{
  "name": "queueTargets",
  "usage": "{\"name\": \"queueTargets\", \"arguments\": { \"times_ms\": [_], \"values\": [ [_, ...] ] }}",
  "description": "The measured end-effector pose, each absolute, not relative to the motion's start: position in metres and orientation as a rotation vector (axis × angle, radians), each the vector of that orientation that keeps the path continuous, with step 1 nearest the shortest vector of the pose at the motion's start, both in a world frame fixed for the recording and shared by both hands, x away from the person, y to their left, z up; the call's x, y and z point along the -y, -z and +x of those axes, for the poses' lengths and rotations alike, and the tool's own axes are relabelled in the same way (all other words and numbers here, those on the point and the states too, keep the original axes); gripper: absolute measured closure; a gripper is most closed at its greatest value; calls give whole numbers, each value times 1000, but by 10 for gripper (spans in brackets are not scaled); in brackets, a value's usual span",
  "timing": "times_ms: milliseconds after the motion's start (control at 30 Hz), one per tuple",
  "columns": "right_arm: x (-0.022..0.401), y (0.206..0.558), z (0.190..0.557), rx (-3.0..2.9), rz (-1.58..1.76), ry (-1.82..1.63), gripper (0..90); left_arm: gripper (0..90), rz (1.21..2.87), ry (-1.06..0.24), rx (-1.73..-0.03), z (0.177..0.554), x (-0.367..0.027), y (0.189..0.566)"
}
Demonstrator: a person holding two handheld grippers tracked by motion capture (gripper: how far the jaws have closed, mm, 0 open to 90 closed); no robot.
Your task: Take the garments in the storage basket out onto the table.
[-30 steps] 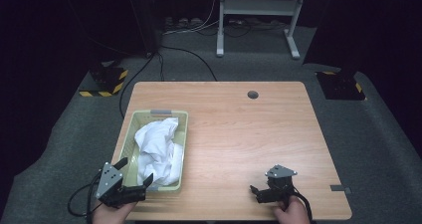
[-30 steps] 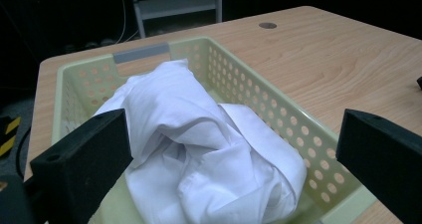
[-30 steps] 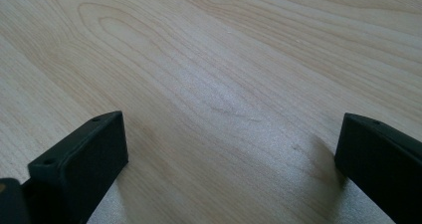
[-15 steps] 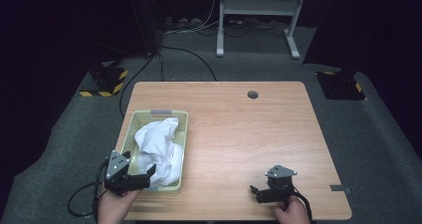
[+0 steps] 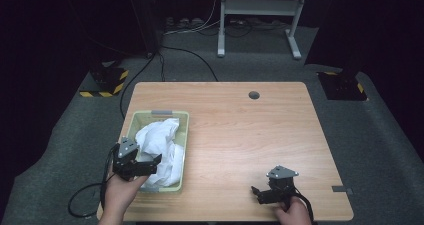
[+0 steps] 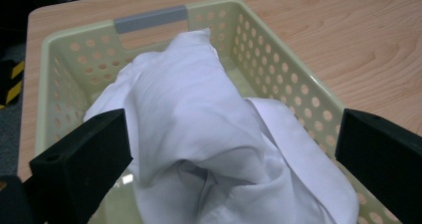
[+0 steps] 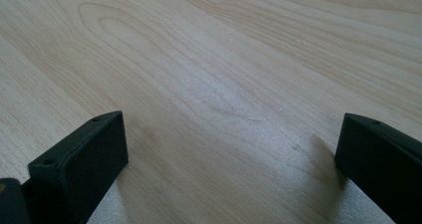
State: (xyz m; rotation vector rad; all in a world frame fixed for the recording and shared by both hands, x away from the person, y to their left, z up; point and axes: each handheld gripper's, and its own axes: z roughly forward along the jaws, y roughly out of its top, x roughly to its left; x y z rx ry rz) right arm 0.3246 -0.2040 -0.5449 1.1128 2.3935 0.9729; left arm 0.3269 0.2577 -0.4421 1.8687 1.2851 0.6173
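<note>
Left gripper (image 5: 150, 164) moved over basket (image 5: 183, 135), jaws wide, empty; close on cloth (image 6: 199, 114) hump. Right gripper (image 5: 261, 195) open, idle.

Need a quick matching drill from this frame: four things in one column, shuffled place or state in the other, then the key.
1. white cloth
2. basket
3. left gripper
4. right gripper

A. jaws open above bare wood
B. pale green, perforated, grey handle
C. crumpled, heaped in the basket
D. jaws open, at the basket's near end over the cloth

Pairs: 1-C, 2-B, 3-D, 4-A
</note>
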Motion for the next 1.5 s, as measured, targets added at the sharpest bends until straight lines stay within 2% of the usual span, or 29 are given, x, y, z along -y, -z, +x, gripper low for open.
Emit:
{"name": "queueTargets", "arguments": {
  "times_ms": [467, 667, 967, 1500],
  "values": [
    [204, 545, 325, -2393, 1113, -973, 0, 11, 1891, -532, -1346, 356, -259, 450],
    [204, 545, 325, -2394, 1113, -973, 0, 8, 1937, -444, -1401, 369, -256, 462],
    [204, 545, 325, -2393, 1114, -973, 0, 7, 1992, -418, -1439, 381, -253, 472],
    [204, 545, 325, -2393, 1114, -974, 0, 7, 2105, -285, -1532, 403, -242, 494]
  ]
}}
